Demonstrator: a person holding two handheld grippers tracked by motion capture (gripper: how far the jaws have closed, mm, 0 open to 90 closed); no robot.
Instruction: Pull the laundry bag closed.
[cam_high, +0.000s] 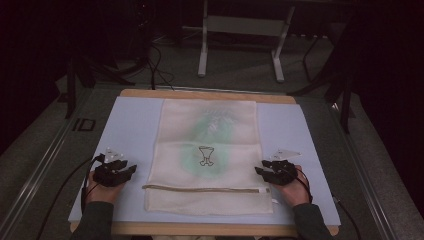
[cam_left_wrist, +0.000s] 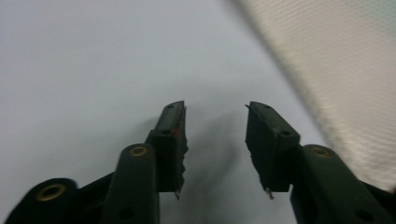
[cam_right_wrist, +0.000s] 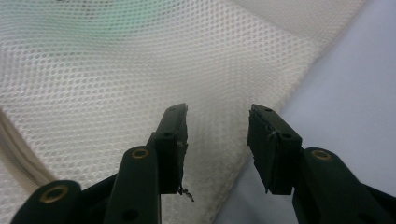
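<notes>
Mesh bag (cam_high: 207, 155) lies flat at the middle of the pale blue mat (cam_high: 130, 125), its zipper (cam_high: 205, 189) along the edge nearest you. Your left gripper (cam_left_wrist: 215, 135) sits just off the bag's left edge over bare mat, jaws apart, nothing between them. Your right gripper (cam_right_wrist: 217, 135) straddles the bag's right edge, jaws also apart.

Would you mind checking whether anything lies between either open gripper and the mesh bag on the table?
Nothing visible does. The left gripper faces bare blue mat beside the mesh bag, and the right gripper already straddles the bag's edge. Both are open.
</notes>
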